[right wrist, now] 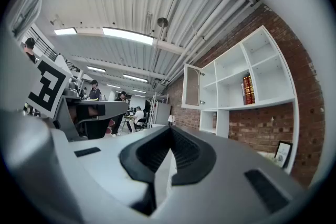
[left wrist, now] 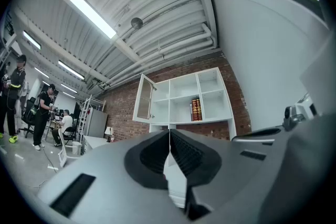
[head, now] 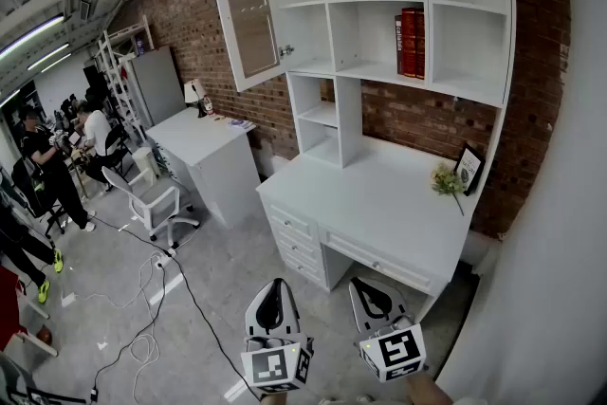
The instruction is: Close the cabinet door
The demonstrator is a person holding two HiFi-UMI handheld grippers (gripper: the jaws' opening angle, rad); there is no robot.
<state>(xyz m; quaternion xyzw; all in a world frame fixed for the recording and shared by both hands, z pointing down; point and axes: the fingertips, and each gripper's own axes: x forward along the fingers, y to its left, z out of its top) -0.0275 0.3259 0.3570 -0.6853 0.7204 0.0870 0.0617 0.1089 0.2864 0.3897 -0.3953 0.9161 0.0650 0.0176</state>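
Observation:
The white wall cabinet (head: 375, 5) hangs on the brick wall above a white desk (head: 379, 204). Its glass-panelled door (head: 248, 14) stands swung open at the upper left, with a small knob near its edge. Both grippers are low in the head view, well short of the desk and far from the door. My left gripper (head: 275, 287) is shut with nothing in it, and my right gripper (head: 366, 285) beside it is also shut and empty. The left gripper view shows the open door (left wrist: 143, 104) above the closed jaw tips (left wrist: 169, 134). In the right gripper view the door (right wrist: 192, 86) is up and right of the tips (right wrist: 170, 131).
Red books (head: 410, 41) stand on a cabinet shelf. A picture frame (head: 468, 168) and a small plant (head: 444, 179) sit on the desk. A second desk (head: 204, 152), an office chair (head: 156, 204) and floor cables (head: 142, 337) lie to the left. People (head: 47, 171) are far left; a white wall (head: 560, 204) is on the right.

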